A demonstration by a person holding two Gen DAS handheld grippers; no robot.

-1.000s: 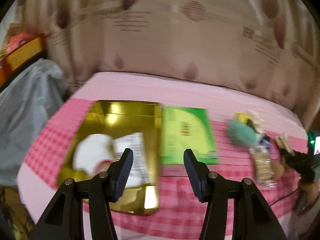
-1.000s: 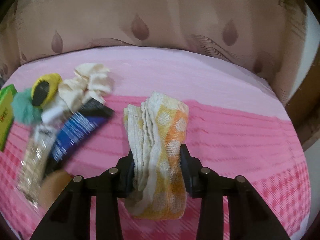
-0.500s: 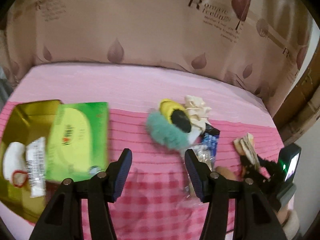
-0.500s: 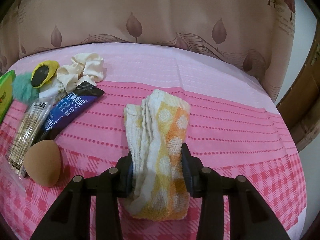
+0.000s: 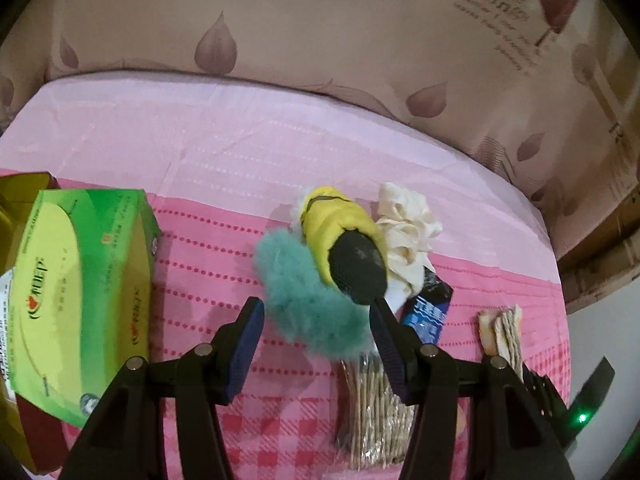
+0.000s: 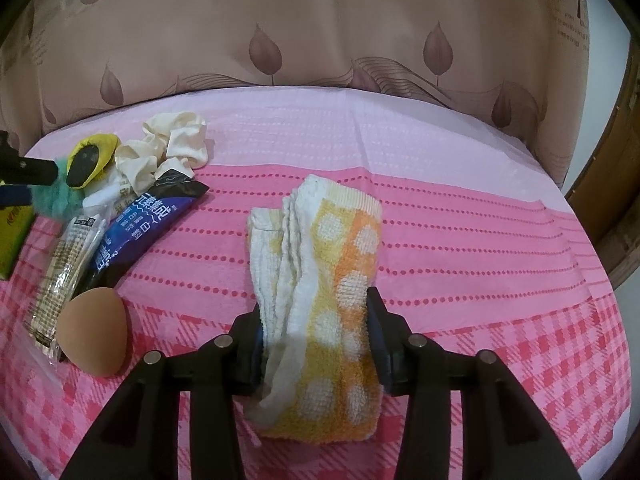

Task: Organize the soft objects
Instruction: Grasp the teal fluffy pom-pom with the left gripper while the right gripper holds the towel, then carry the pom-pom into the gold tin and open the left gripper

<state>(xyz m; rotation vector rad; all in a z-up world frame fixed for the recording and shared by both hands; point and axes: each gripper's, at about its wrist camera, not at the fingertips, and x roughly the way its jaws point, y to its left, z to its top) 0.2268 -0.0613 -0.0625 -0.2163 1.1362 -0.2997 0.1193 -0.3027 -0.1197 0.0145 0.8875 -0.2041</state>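
Note:
My left gripper is open, its fingers either side of a fluffy teal scrunchie. A yellow and black soft toy lies against the scrunchie, with a cream scrunchie behind it. My right gripper is shut on a folded yellow, orange and white towel, whose far end rests on the pink cloth. The towel shows edge-on in the left wrist view. The teal scrunchie, the toy and the cream scrunchie sit at the left of the right wrist view.
A green tissue box stands at the left, beside a gold tray. A dark blue packet, a clear packet of sticks and a brown egg-shaped sponge lie near the soft pile. A curtain hangs behind the table.
My left gripper has swung right from the gold tray and green box and closed in on the teal scrunchie. My right gripper has stayed shut on the towel, nearly still.

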